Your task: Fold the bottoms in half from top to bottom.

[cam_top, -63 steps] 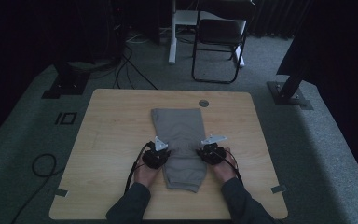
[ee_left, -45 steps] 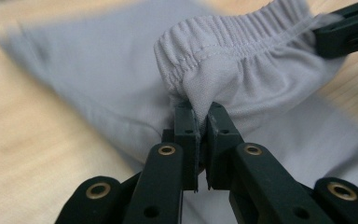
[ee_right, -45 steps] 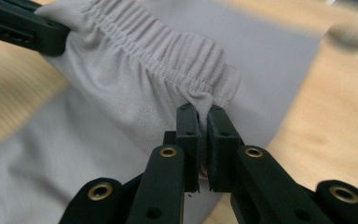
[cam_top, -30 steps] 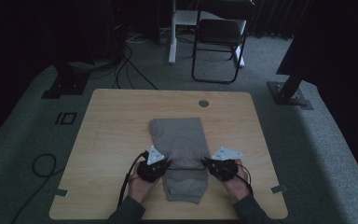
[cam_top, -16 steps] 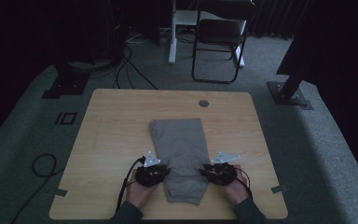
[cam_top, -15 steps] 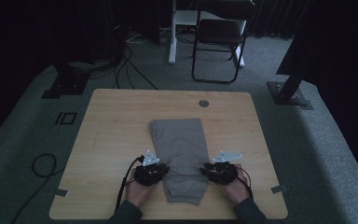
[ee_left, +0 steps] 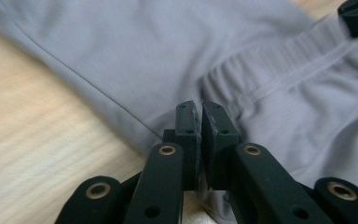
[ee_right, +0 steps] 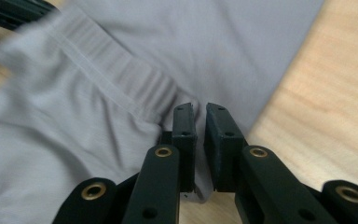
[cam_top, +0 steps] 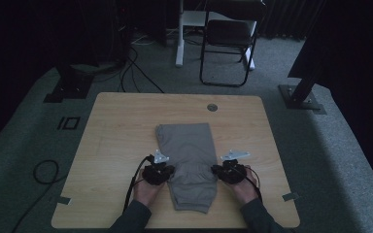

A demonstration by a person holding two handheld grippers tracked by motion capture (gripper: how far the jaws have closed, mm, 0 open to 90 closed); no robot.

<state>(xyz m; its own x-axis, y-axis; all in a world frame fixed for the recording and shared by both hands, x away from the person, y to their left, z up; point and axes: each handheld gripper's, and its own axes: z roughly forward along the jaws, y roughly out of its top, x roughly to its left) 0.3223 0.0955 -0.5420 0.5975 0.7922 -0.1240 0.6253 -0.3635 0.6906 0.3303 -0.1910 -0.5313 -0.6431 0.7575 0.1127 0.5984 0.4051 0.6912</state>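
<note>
Dim room with grey carpet, a black folding chair (cam_top: pixel 226 36) and cables on the floor behind a pale wooden counter (cam_top: pixel 116 126). On the counter lies a grey garment (cam_top: pixel 189 160), apparently shorts or trousers, folded into a long narrow shape that runs away from the person, its far end near the counter's middle and its near end close to the front edge.

A person's two hands reach in from the near edge, each holding a black hand-held gripper. The left hand-held gripper (cam_top: pixel 161 171) sits at the garment's left edge, the right hand-held gripper (cam_top: pixel 223 170) at its right edge, level with each other, roughly two thirds of the way down the cloth.

Compared with two seconds ago, both hands have drawn back toward the person, sliding from the middle of the garment down to this nearer band. Within the last half second both pairs of jaws have been closing. In the left gripper view the jaws stand almost pressed together, nipping the folded side edge of the cloth beside the ribbed waistband (ee_left: pixel 279 65). In the right gripper view the jaws stand a slit apart, a fold of the grey cloth caught between them.

This probably means a fresh grip is taken on both sides, ready to lift the near part for another fold.
</note>
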